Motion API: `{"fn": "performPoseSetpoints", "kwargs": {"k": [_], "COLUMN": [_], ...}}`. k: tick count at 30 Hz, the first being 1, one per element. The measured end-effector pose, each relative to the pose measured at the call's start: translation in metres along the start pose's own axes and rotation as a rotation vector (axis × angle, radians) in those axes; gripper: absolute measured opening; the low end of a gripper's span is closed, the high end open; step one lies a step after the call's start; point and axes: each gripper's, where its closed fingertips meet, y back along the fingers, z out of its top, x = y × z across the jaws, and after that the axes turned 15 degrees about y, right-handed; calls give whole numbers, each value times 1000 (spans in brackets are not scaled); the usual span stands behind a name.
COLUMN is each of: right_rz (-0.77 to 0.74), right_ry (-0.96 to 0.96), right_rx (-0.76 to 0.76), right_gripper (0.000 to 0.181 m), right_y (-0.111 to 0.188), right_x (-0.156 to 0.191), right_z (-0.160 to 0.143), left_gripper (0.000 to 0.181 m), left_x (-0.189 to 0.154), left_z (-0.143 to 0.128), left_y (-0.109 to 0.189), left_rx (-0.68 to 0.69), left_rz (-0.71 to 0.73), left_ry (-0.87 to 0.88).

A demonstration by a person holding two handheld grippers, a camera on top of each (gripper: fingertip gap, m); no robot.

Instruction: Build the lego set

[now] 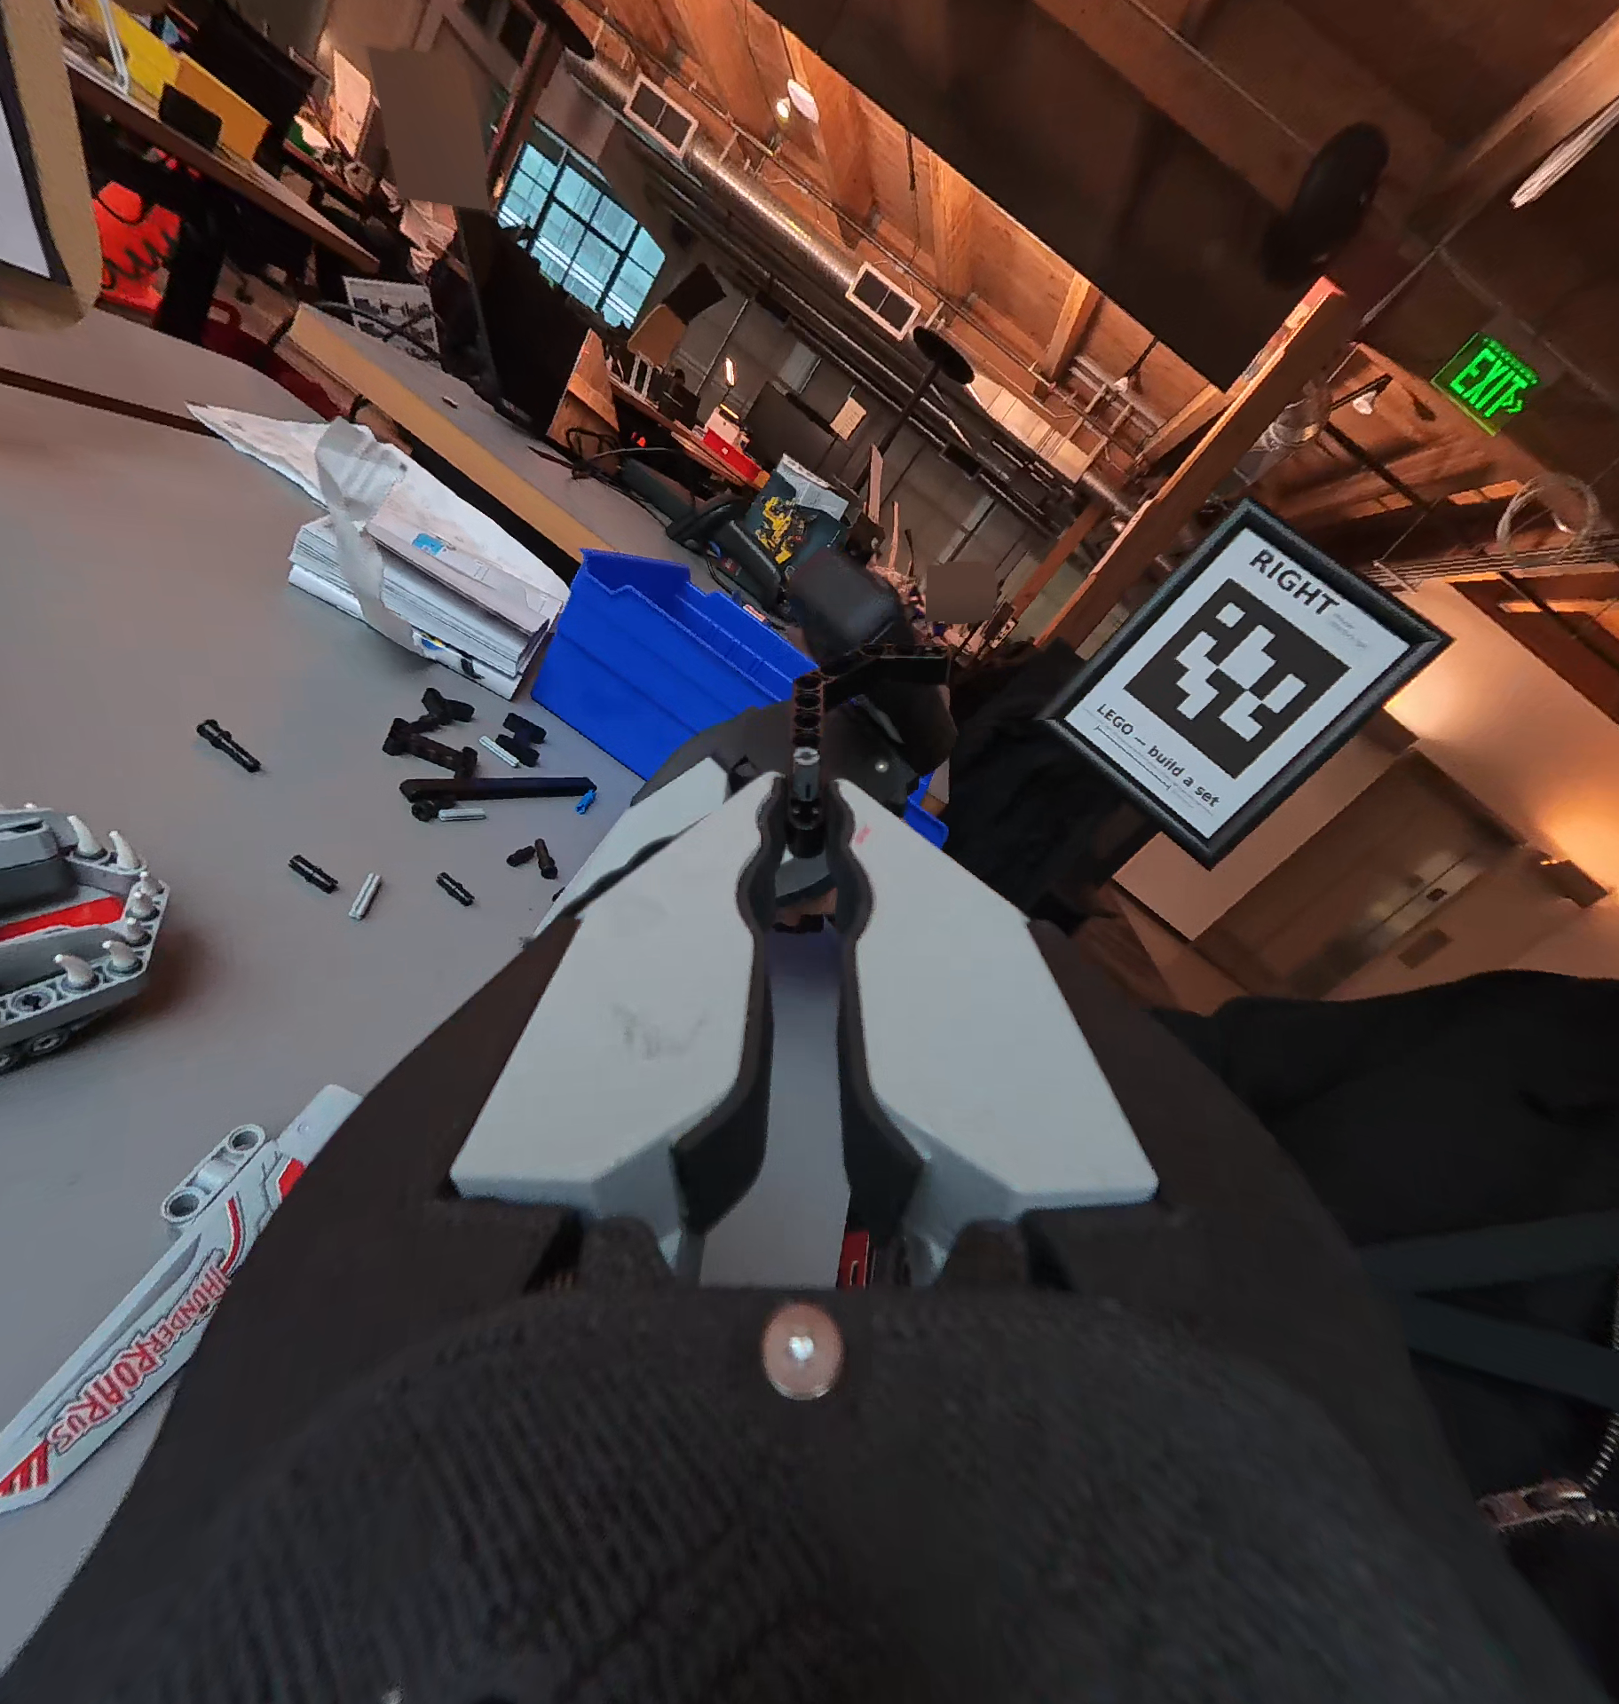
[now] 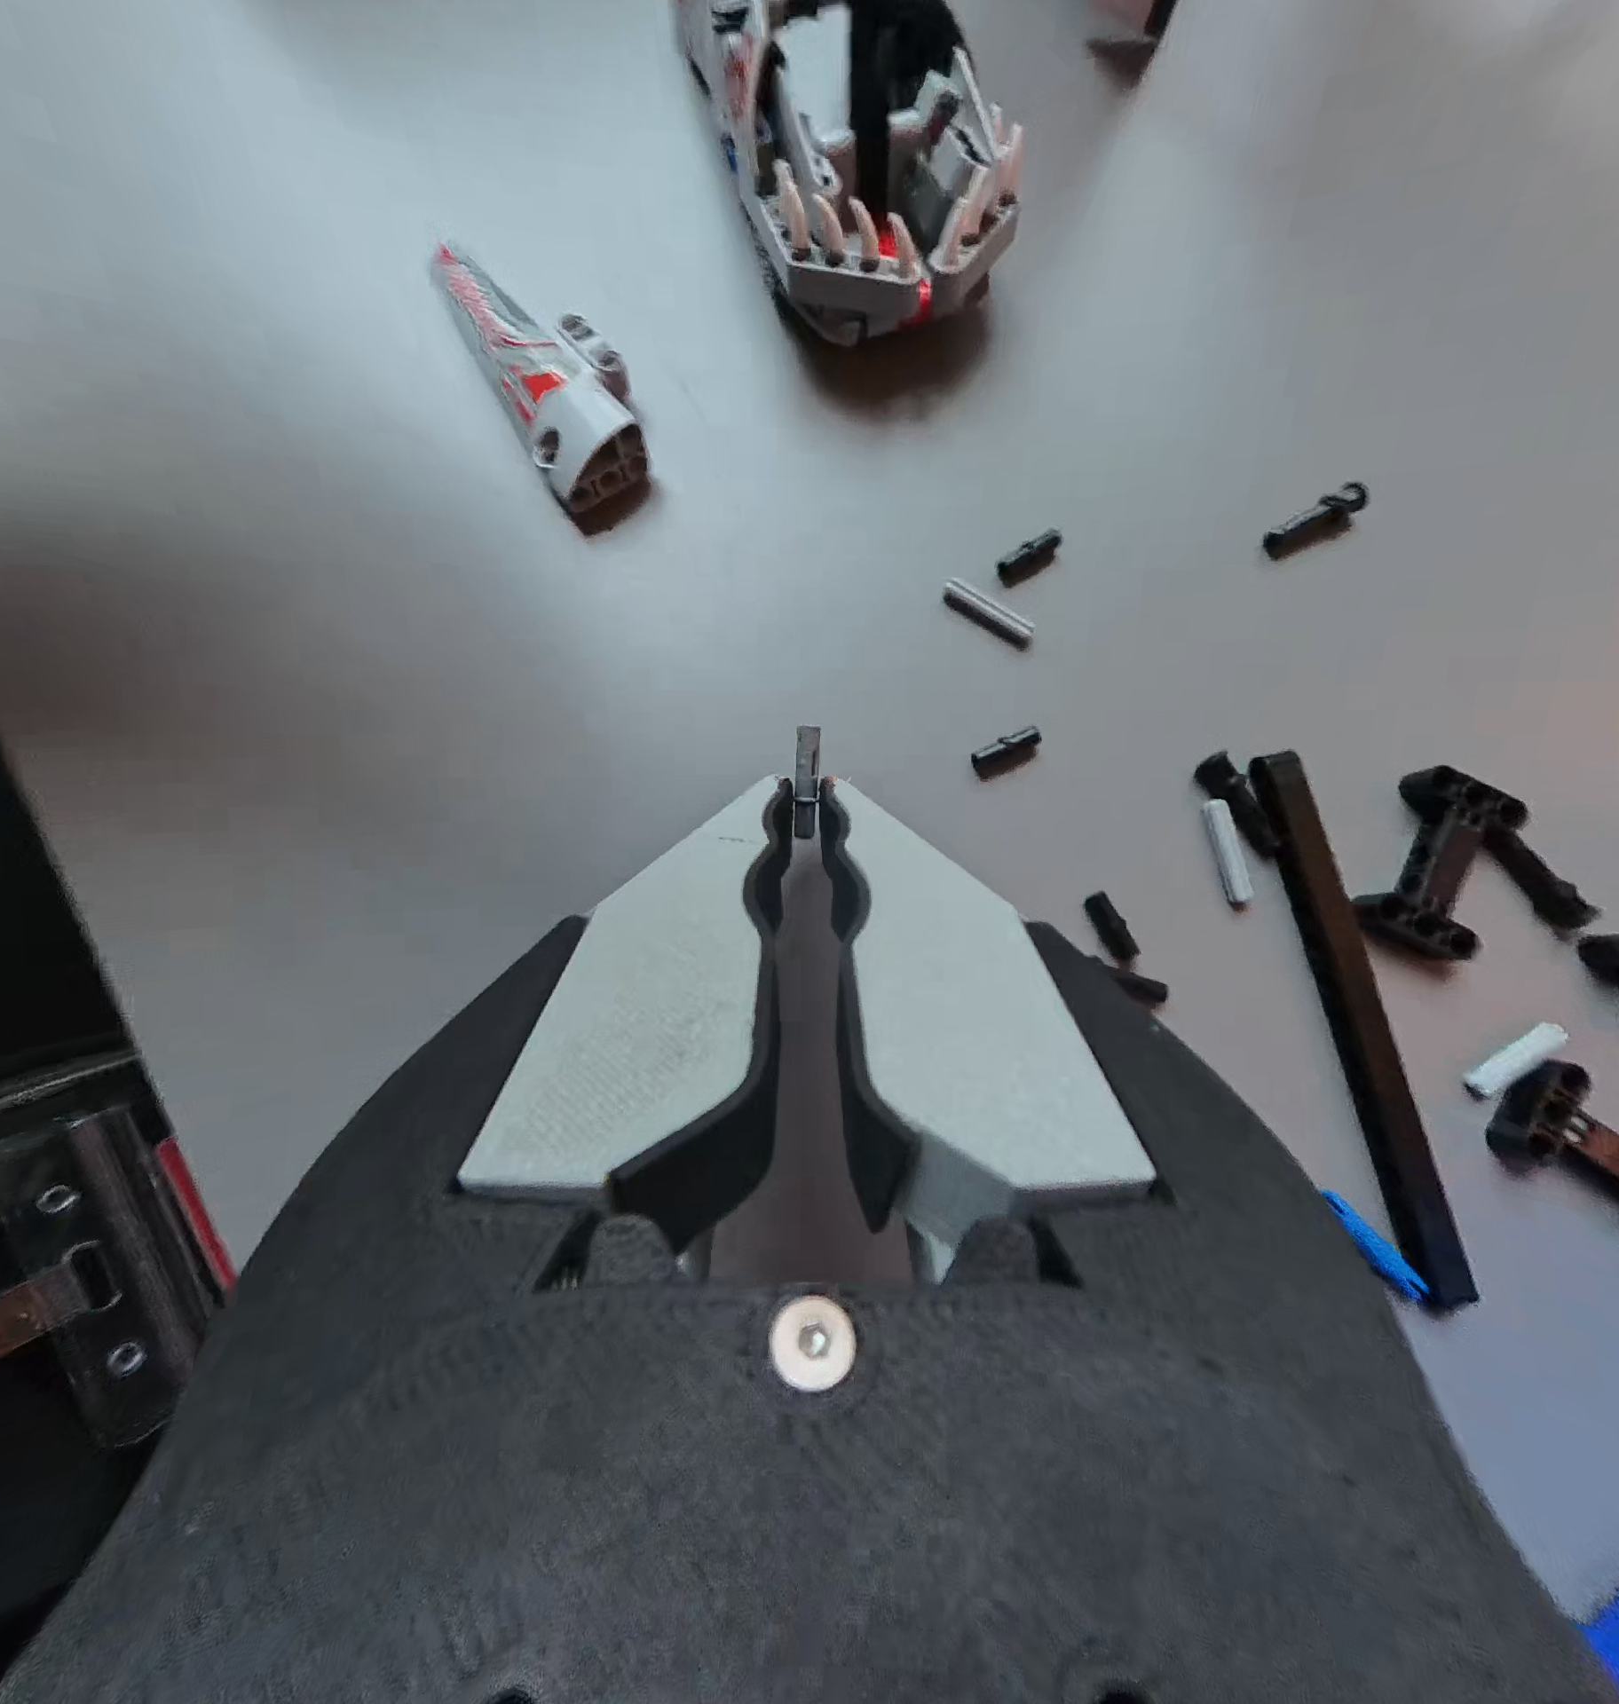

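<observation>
My left gripper (image 1: pixel 804 800) is shut on a black Technic beam assembly (image 1: pixel 810 715), held up in the air above the table edge; a pin sits in its lower end. My right gripper (image 2: pixel 807 795) is shut on a small dark grey axle piece (image 2: pixel 808 749), held above the grey table (image 2: pixel 326 645). The partly built grey model with white spikes and red trim (image 2: pixel 866 212) stands ahead of the right gripper and at the left in the left wrist view (image 1: pixel 40 931). A grey printed panel (image 2: pixel 538 373) lies to its left, also in the left wrist view (image 1: pixel 133 1309).
Loose black pins, grey axles, a long black beam (image 2: pixel 1359 1023) and black connectors (image 2: pixel 1442 857) lie at the right of the right wrist view. A blue bin (image 1: pixel 667 655), a stack of booklets (image 1: pixel 428 590) and a framed marker sign (image 1: pixel 1248 682) stand beyond them. My right fingertips sit around 15 cm from my left ones.
</observation>
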Motion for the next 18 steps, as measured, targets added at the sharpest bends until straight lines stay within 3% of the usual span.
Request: {"fn": "performPoseSetpoints", "kwargs": {"k": [5,8,12,18], "right_rz": [60,35,-16,200], "right_ry": [-30,13,-1,-47], "right_rx": [13,-68,-45,-491], "right_gripper": [34,36,37,36], "right_y": [-4,3,6,63], "right_x": [4,2,-7,31], "right_z": [-8,6,3,84], "left_gripper": [6,5,5,5], "left_x": [2,0,-1,-5], "left_z": [-1,-2,0,-10], "left_y": [0,-1,0,-6], "left_rx": [3,9,1,40], "left_rz": [-1,-8,-15,-37], "left_ry": [8,6,8,16]}}
